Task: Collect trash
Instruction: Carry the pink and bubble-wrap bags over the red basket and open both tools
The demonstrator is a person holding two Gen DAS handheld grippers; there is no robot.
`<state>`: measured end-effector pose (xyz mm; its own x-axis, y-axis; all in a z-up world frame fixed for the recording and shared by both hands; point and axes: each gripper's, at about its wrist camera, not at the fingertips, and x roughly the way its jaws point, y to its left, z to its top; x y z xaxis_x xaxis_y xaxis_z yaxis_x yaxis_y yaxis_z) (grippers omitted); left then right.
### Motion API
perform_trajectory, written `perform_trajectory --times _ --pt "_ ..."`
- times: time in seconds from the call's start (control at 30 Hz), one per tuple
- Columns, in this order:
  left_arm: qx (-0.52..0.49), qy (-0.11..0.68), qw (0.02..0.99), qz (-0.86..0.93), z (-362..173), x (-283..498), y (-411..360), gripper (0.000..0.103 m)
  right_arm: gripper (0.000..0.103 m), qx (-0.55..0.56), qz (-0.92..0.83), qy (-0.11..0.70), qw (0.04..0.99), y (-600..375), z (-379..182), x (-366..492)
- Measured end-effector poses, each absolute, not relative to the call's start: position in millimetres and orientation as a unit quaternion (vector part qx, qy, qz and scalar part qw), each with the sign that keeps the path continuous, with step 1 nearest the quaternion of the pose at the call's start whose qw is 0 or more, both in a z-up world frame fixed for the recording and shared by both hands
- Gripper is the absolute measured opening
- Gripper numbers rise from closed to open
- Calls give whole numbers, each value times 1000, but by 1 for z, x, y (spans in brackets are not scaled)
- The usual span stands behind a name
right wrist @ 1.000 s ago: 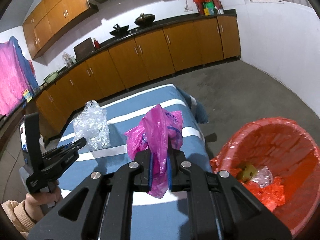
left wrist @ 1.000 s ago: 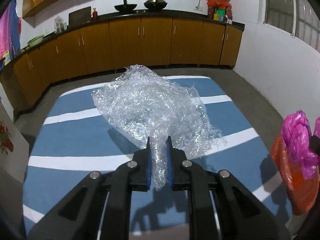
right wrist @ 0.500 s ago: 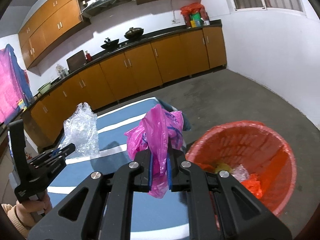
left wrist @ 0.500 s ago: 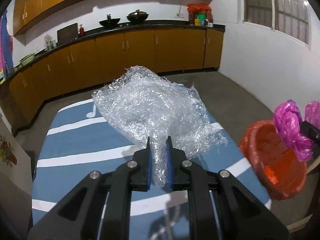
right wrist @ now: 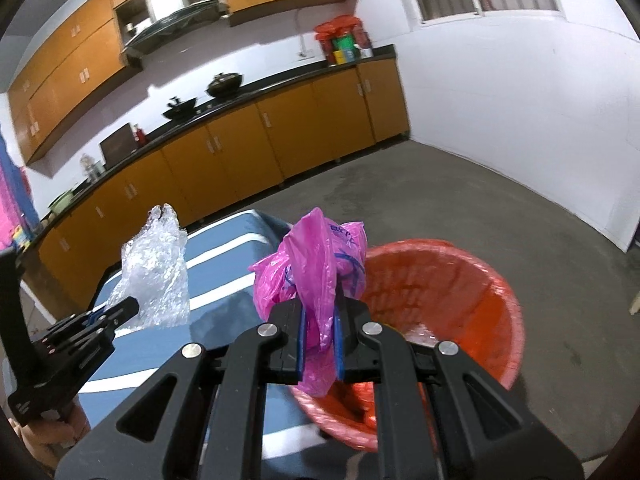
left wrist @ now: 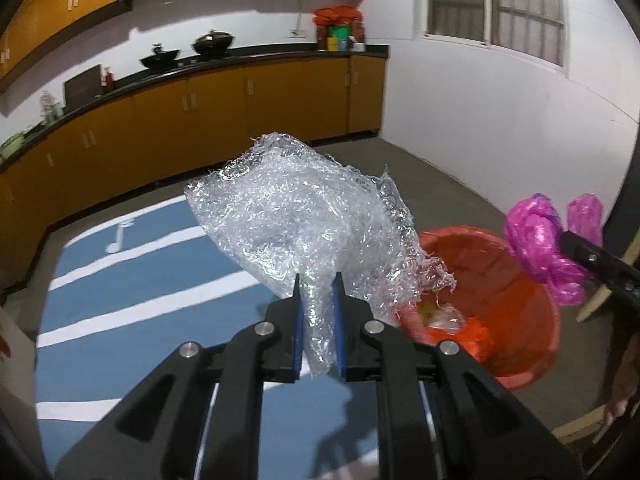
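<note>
My left gripper is shut on a crumpled sheet of clear bubble wrap and holds it in the air above the right edge of the blue striped table. My right gripper is shut on a crumpled pink plastic bag and holds it over the near rim of the red trash bin. The bin stands on the floor beside the table and holds some trash. The pink bag and the bubble wrap each show in the other wrist view.
Orange kitchen cabinets with a black counter run along the far wall. Grey concrete floor lies beyond the bin. A white wall with windows is at the right. A pale wooden edge stands right of the bin.
Both grippers have swung right with their loads. The left one moved from over the table's middle toward the bin. The right one now has the pink bag over the bin's rim.
</note>
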<state>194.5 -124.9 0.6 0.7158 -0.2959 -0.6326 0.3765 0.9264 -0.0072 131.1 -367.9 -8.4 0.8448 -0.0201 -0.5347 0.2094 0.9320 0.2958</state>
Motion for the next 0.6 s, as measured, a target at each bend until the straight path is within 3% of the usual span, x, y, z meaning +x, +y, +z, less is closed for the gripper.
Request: perform_trajectory --times 0.6 --pt "67 358 876 -316 -34 170 -220 14 11 218 -118 276 928 -423 -27 116"
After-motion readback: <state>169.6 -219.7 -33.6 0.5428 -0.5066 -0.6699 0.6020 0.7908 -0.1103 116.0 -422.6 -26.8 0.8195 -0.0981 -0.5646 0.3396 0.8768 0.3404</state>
